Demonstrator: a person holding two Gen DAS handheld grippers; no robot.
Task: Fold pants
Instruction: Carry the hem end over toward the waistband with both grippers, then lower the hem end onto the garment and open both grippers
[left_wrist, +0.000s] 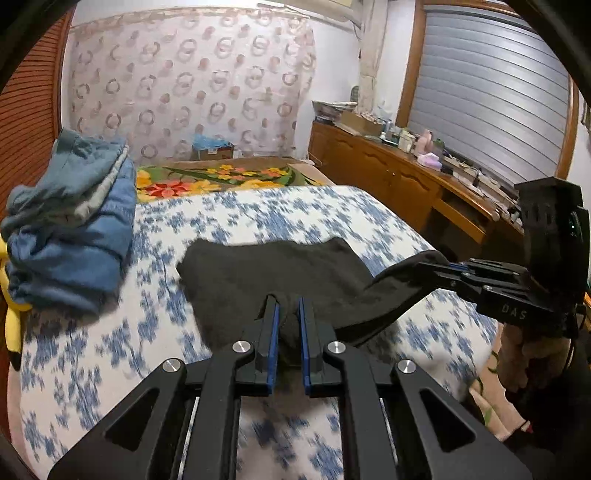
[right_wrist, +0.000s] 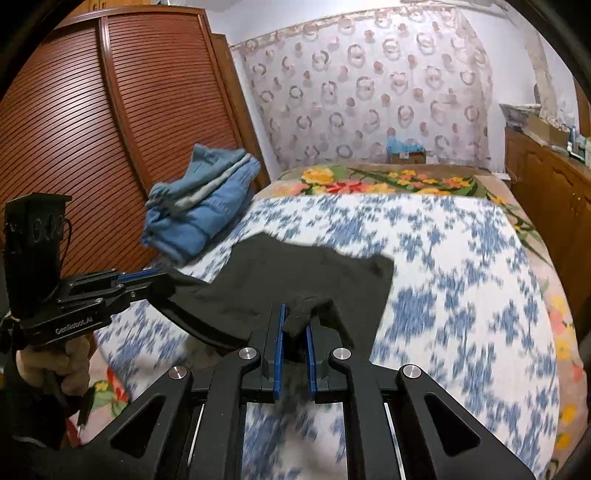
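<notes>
My left gripper (left_wrist: 288, 306) is clamped on a bunched edge of the black pants (left_wrist: 266, 269), the cloth pinched between its 2 blue pads. My right gripper (right_wrist: 295, 314) is likewise closed on a fold of the same pants (right_wrist: 295, 273), a small tuft sticking up between its pads. In the left view I see the right gripper (left_wrist: 439, 264) off to the right, and in the right view the left gripper (right_wrist: 147, 280) to the left; each grips a near corner, and the edge between them sags. The rest of the pants lies on the blue-and-white sheet (left_wrist: 332, 210) of the bed. Beyond, at the left edge of the bed, sits a pile of blue clothes (left_wrist: 77, 221) beside the slatted wardrobe (right_wrist: 74, 129). A floral blanket (left_wrist: 221, 177) shows past the sheet, and a cluttered wooden counter (left_wrist: 406, 170) runs along the right.
</notes>
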